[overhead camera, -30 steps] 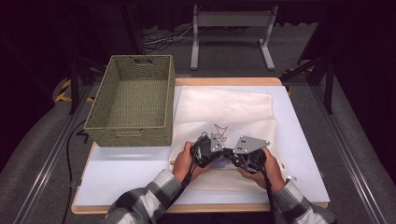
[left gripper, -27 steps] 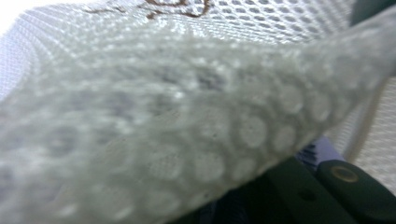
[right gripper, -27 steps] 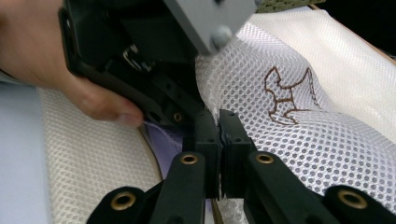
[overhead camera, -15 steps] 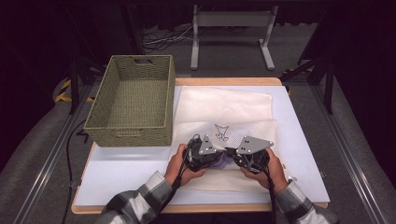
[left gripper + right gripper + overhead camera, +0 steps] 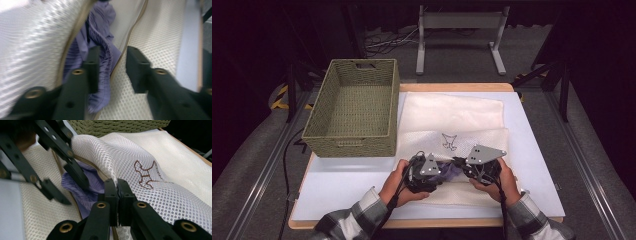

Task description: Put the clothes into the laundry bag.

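- Right gripper (image 5: pixel 117 185) is clenched on the upper lip of the white mesh bag (image 5: pixel 150 165), lifting that edge so the mouth stays agape; in the high view it sits at the near middle of the table (image 5: pixel 362 185).
- Left gripper (image 5: pixel 112 67) has its jaws apart, one jaw inside the mouth against the purple cloth (image 5: pixel 100 37), the other over the lower mesh layer; it grips nothing that I can see.
- Purple cloth lies bunched in the bag's opening, partly inside, between the two zipper edges (image 5: pixel 72 40).
- Handling, as I judge it: the cloth is light, soft and limp, so it will fold and drag rather than slide as one piece; a pinch on the thick gathered fold near the jaw should hold best.
- Mesh bag is also floppy and may snag on jaw corners; its zipper edge is the firmest place to grip.
- Room: the mouth is narrow, and the two grippers work close together, so collision is the main risk.
- Woven basket (image 5: pixel 354 107) stands at the far left, well apart; bare table lies to the near left and right.
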The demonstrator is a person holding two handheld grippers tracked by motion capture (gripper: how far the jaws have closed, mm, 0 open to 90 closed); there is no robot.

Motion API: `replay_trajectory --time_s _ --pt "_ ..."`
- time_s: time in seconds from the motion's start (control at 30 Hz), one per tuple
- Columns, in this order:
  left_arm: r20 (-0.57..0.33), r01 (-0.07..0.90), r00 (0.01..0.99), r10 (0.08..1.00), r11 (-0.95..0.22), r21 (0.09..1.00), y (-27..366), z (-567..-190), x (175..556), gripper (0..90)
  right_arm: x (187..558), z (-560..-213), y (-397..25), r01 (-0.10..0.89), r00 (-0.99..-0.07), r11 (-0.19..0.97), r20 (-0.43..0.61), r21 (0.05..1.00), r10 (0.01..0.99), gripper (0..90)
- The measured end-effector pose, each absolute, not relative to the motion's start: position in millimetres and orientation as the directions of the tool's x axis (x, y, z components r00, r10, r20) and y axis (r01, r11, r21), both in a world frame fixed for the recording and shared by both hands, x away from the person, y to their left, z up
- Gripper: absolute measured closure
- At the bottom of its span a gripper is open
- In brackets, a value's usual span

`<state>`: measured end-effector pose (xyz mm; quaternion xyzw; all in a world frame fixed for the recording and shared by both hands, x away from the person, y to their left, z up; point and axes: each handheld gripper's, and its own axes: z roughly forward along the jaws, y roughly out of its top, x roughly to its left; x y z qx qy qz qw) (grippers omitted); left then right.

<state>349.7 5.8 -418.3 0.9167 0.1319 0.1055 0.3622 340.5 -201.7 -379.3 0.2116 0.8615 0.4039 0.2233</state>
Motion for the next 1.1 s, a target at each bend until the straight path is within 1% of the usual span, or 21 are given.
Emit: replay_trajectory --time_s 0.03,0.07,0.13,0.2,0.27,0.33,0.4,0.5,0.63,0.97,1.1 --pt "0.123 0.161 0.938 0.325 -0.718 0.677 2 -422 352 57.2 340 -380 -201 0.185 -0.811 0.588 -0.215 0.788 0.544 88.0" --pt "0.130 0.167 0.933 0.334 -0.726 0.667 -2 -425 353 56.9 340 -380 -201 0.184 -0.813 0.588 -0.214 0.787 0.541 88.0" --pt "0.125 0.177 0.931 0.343 -0.723 0.667 -9 -430 358 57.9 340 -381 -201 0.185 -0.814 0.593 -0.216 0.784 0.539 88.0" --pt "0.154 0.169 0.924 0.350 -0.736 0.655 -18 -435 362 64.4 340 -382 -201 0.191 -0.815 0.590 -0.209 0.785 0.541 88.0" --pt "0.156 0.174 0.919 0.362 -0.728 0.663 -24 -441 365 68.7 341 -383 -201 0.194 -0.817 0.595 -0.207 0.780 0.538 88.0" --pt "0.164 0.175 0.914 0.371 -0.726 0.666 -26 -441 368 76.5 341 -384 -201 0.198 -0.818 0.595 -0.203 0.779 0.538 88.0" --pt "0.167 0.180 0.908 0.384 -0.718 0.672 -27 -442 369 81.9 341 -385 -201 0.204 -0.818 0.593 -0.197 0.779 0.540 88.0" --pt "0.188 0.186 0.893 0.408 -0.718 0.671 -28 -443 371 86.3 341 -386 -201 0.209 -0.820 0.597 -0.194 0.775 0.539 88.0" --pt "0.207 0.219 0.857 0.472 -0.698 0.681 -30 -443 375 87.1 341 -387 -200 0.214 -0.821 0.601 -0.191 0.770 0.538 88.0" --pt "0.174 0.306 0.791 0.587 -0.625 0.718 -27 -443 384 87.2 340 -389 -197 0.215 -0.833 0.611 -0.184 0.762 0.522 88.0" --pt "0.137 0.308 0.814 0.564 -0.619 0.723 -24 -442 385 86.7 340 -390 -196 0.212 -0.830 0.618 -0.194 0.757 0.523 88.0"
